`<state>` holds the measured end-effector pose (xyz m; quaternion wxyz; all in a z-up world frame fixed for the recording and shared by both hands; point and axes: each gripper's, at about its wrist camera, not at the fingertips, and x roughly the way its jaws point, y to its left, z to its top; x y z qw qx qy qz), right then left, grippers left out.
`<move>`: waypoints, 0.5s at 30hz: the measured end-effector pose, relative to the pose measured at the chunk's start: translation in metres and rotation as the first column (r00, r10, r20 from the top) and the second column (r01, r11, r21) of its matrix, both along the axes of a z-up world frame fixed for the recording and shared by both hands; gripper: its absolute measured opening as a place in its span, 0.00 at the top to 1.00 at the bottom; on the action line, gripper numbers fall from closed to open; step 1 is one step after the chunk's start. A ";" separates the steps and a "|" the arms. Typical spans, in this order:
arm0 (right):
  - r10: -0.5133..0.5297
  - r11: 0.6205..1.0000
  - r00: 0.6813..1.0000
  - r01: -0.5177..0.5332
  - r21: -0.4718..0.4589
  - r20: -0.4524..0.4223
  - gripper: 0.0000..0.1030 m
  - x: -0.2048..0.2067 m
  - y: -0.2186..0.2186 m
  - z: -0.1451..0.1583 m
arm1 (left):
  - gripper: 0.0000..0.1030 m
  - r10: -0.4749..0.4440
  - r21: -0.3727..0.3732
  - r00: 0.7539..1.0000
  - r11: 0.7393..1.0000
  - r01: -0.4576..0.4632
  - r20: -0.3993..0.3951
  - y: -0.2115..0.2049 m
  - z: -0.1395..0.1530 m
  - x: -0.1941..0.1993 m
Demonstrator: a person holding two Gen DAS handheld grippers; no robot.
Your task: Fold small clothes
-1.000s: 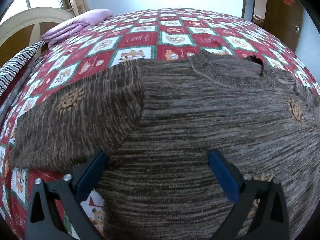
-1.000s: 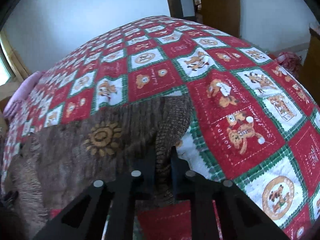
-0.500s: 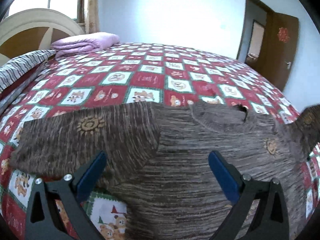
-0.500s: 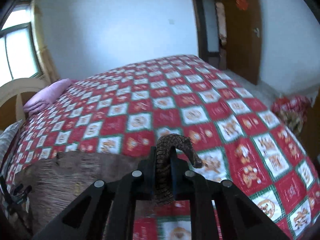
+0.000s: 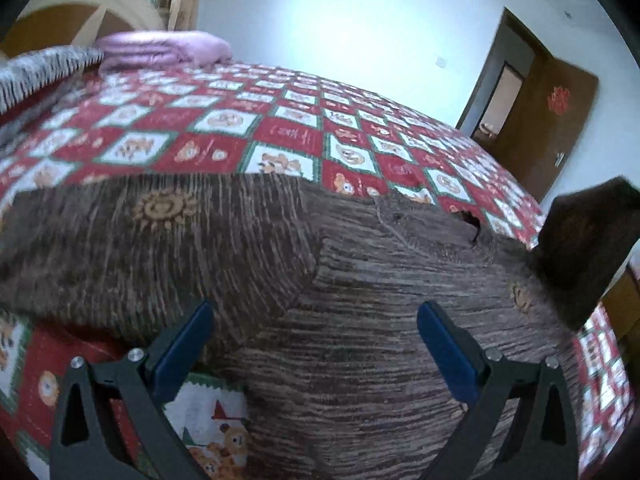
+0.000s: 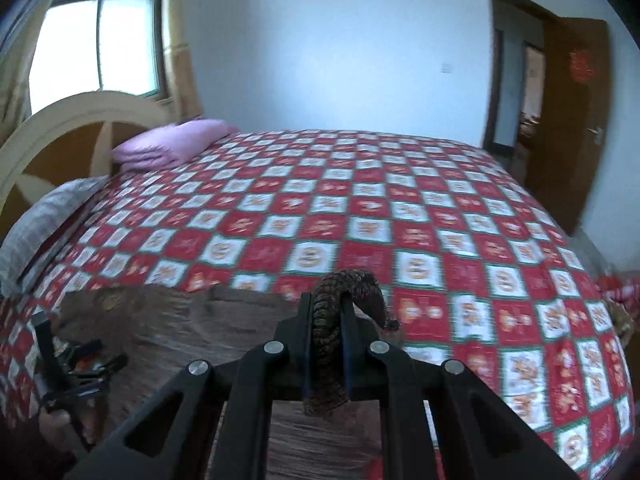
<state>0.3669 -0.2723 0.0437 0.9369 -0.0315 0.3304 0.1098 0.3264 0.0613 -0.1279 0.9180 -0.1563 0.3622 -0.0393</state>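
A brown striped knit sweater (image 5: 360, 300) with small sun motifs lies spread on the bed, neck hole away from me. My left gripper (image 5: 314, 320) hovers open over its body with nothing between the blue pads. My right gripper (image 6: 326, 320) is shut on the sweater's sleeve cuff (image 6: 352, 284), which curls out over the jaws. That lifted sleeve (image 5: 584, 248) stands up at the right of the left wrist view. The left gripper (image 6: 76, 364) also shows at the lower left of the right wrist view.
The red, white and green checked bedspread (image 6: 360, 216) covers the whole bed. A folded lilac blanket (image 6: 172, 148) and a striped pillow (image 5: 40, 68) lie by the headboard (image 6: 60, 132). A wooden door (image 6: 576, 100) stands open on the right.
My right gripper has risen and carried the sleeve cuff up off the bed and toward the sweater's middle. The left gripper has drifted back a little and rolled, still open.
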 end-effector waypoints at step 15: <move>0.288 0.952 0.877 -0.218 0.216 -0.385 0.51 0.001 0.107 -0.160 | 0.00 0.009 -0.088 1.000 0.996 -0.011 -0.023 0.013 -0.009 0.000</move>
